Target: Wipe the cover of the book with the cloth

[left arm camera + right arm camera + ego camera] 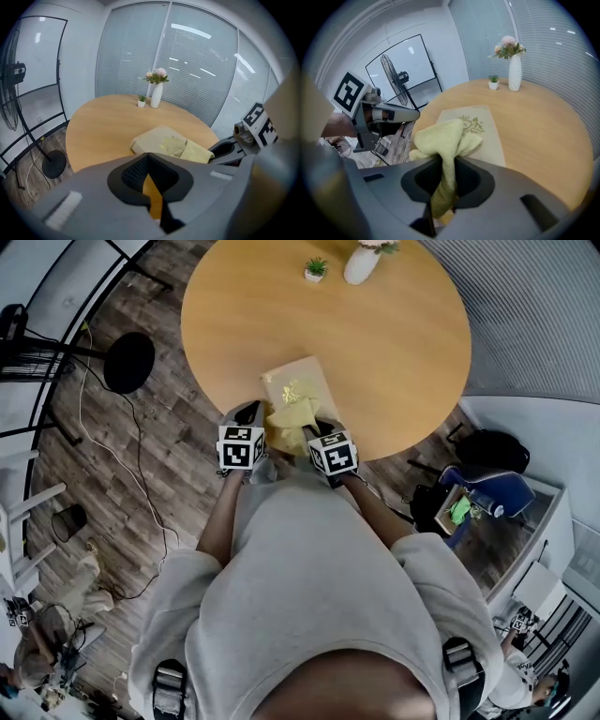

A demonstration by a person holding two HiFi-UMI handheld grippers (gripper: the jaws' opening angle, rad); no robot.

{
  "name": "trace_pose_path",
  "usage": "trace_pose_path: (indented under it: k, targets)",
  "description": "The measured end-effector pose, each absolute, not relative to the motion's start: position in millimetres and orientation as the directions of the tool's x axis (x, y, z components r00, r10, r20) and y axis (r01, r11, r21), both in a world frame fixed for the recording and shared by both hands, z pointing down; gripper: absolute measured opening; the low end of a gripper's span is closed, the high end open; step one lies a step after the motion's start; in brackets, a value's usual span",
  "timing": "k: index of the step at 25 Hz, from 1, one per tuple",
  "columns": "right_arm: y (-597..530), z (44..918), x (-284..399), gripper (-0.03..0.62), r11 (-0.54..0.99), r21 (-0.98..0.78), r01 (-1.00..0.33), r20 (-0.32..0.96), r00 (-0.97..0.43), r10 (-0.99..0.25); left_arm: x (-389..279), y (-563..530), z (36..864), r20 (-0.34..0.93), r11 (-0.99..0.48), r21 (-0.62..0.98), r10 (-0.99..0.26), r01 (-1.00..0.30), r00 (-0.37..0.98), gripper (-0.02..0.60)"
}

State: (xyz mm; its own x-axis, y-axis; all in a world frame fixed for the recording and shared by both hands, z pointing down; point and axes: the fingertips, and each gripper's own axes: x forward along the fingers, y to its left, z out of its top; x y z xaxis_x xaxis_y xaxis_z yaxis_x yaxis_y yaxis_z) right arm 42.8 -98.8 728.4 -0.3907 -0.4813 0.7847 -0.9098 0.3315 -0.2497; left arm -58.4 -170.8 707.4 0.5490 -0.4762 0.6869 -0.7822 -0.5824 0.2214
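Note:
A beige book with a gold emblem lies flat at the near edge of the round wooden table. A yellow-green cloth rests bunched on the book's near end. My right gripper is shut on the cloth, which hangs through the jaws just above the book. My left gripper hovers at the book's left near corner, shut with nothing in it. In the left gripper view, the book, the cloth and the right gripper lie ahead to the right.
A white vase with flowers and a small potted plant stand at the table's far edge. A floor fan's round base and cables lie on the wooden floor to the left. A blue chair stands at the right.

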Motion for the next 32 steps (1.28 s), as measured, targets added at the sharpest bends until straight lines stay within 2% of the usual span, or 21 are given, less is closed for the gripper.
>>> trace_pose_path:
  k: [32]
  targets:
    - [-100, 727, 112, 0.069, 0.258, -0.212, -0.942, 0.781, -0.322, -0.535, -12, -173, 705, 0.685, -0.641, 0.21, -0.442, -0.738, 0.579, 0.009]
